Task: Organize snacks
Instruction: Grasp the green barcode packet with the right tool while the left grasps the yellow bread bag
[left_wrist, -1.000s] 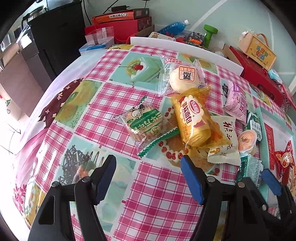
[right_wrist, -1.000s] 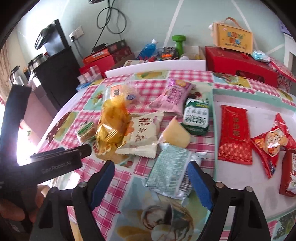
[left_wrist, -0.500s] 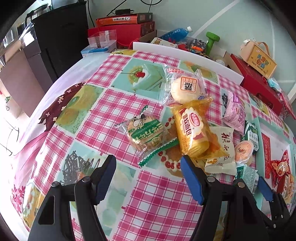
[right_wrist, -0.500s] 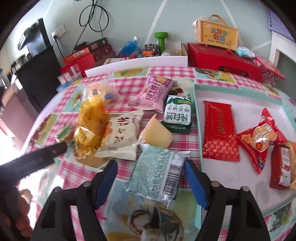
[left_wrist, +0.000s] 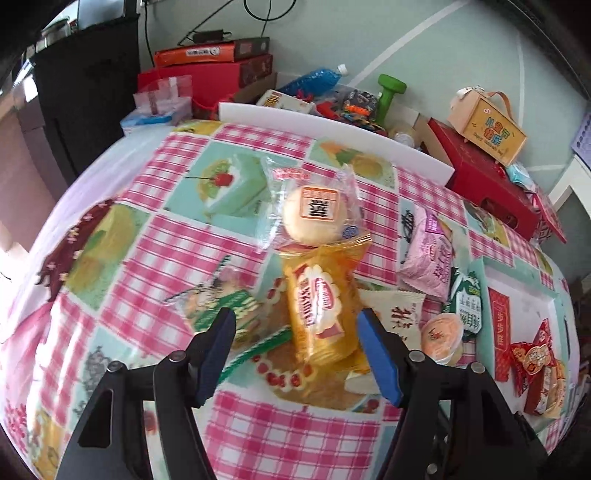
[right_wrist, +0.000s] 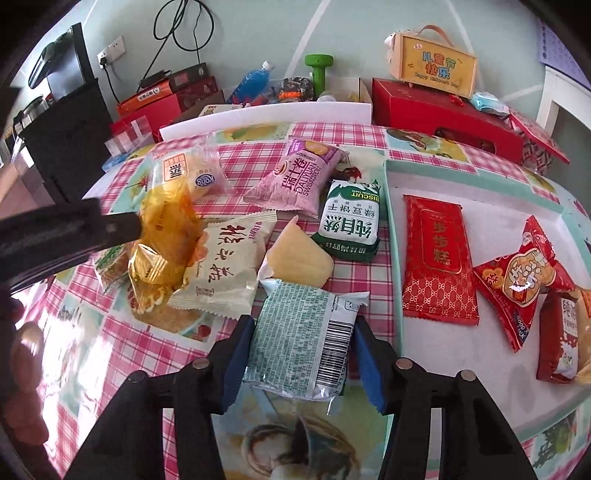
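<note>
Snacks lie in a loose heap on a table (left_wrist: 155, 243) covered with a pink-checked cloth printed with cakes. Two are being worked. The yellow cake packet (left_wrist: 319, 306) lies with its long axis running away from the left wrist camera, its crimped far end touching the clear-wrapped round bun (left_wrist: 314, 214); its near end sits between the left gripper (left_wrist: 295, 325) pads. Those jaws are closing, but a gap shows on each side of the packet, so nothing is clamped. The green-printed packet (right_wrist: 303, 339) lies back side up, barcode along its right edge, long axis also pointing away from the right wrist camera. The right gripper (right_wrist: 301, 350) straddles its near half with jaws closing, and both blue pads appear to meet the wrapper's edges.

Beside these lie a white packet (right_wrist: 225, 266), a pink Swiss roll packet (right_wrist: 299, 177), a green biscuit packet (right_wrist: 351, 221) and a pale wedge-shaped snack (right_wrist: 299, 258). To the right a white tray (right_wrist: 491, 199) with a teal rim holds a flat red packet (right_wrist: 436, 258) and other red-wrapped snacks (right_wrist: 524, 277).

Behind the table, against a pale green wall, stand red boxes (right_wrist: 443, 110), a yellow carry box (right_wrist: 432, 62), a green dumbbell (right_wrist: 317, 68), a blue bottle (right_wrist: 253, 83) and a black cabinet (right_wrist: 70, 125).
</note>
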